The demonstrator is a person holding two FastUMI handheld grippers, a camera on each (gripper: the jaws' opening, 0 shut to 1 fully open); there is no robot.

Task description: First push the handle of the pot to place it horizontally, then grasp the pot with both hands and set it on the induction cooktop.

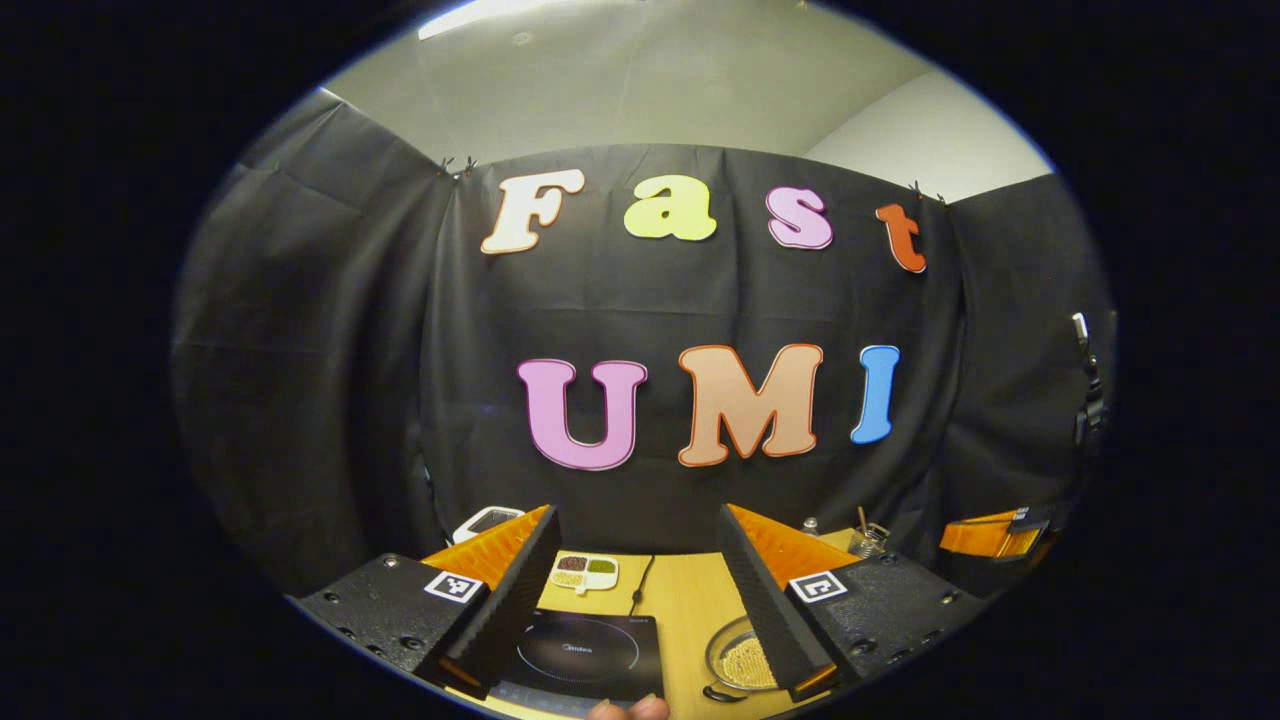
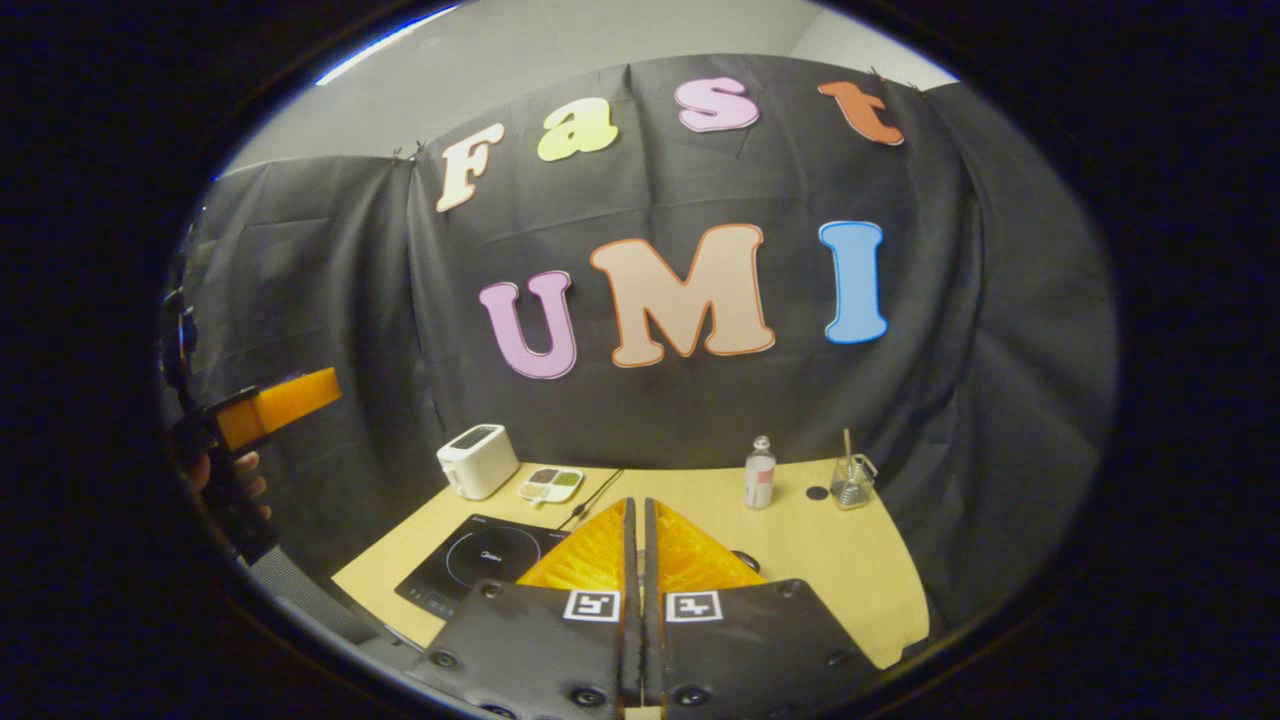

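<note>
Orange fingers of the left gripper [image 1: 640, 570] are spread; right gripper [image 2: 640, 545] pressed together. Clear glass pot [image 1: 740, 660], maybe, sits beside the black flat cooktop [image 1: 585, 655], not on it yet.

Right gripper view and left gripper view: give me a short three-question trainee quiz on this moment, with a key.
1. True or false: the jaws of the right gripper stand wide apart.
2. In the right gripper view, which thing lies closest to the toaster? A. the bottle B. the sectioned dish C. the glass jar
3. Fill in: in the left gripper view, the flat black ___ lies on the table, seen between the open jaws of the left gripper.

Key: 1. False, they are together with nothing between them. 2. B. 3. induction cooktop.
</note>
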